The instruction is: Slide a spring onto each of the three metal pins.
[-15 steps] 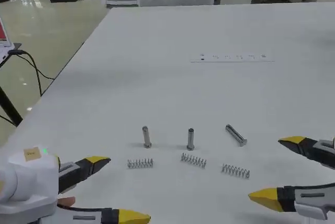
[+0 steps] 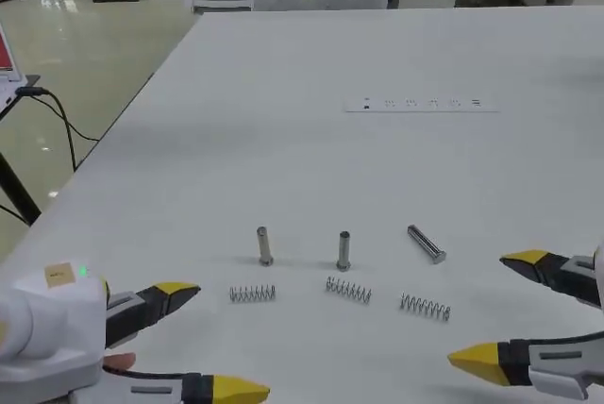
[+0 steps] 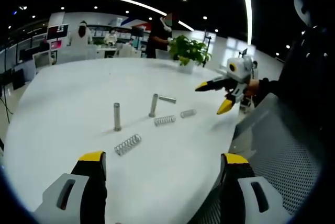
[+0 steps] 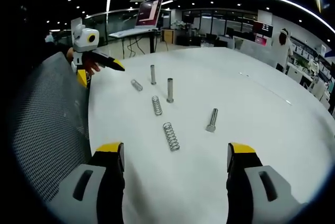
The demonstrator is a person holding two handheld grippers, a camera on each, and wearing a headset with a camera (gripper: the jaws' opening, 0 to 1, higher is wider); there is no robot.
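Three metal pins are on the white table: the left pin (image 2: 264, 246) and middle pin (image 2: 343, 251) stand upright, the right pin (image 2: 426, 244) lies on its side. A spring lies in front of each: left spring (image 2: 252, 294), middle spring (image 2: 348, 289), right spring (image 2: 425, 308). My left gripper (image 2: 212, 338) is open at the near left edge, short of the left spring (image 3: 127, 144). My right gripper (image 2: 505, 308) is open at the near right, just right of the right spring (image 4: 170, 136). Neither holds anything.
A flush socket strip (image 2: 421, 104) is set in the table (image 2: 311, 149) farther back. The table's left edge runs diagonally; a cable and shiny floor (image 2: 85, 64) lie beyond it. Chairs stand past the far edge.
The right gripper has dropped slightly lower and rightward in the head view. Pins and springs have not moved.
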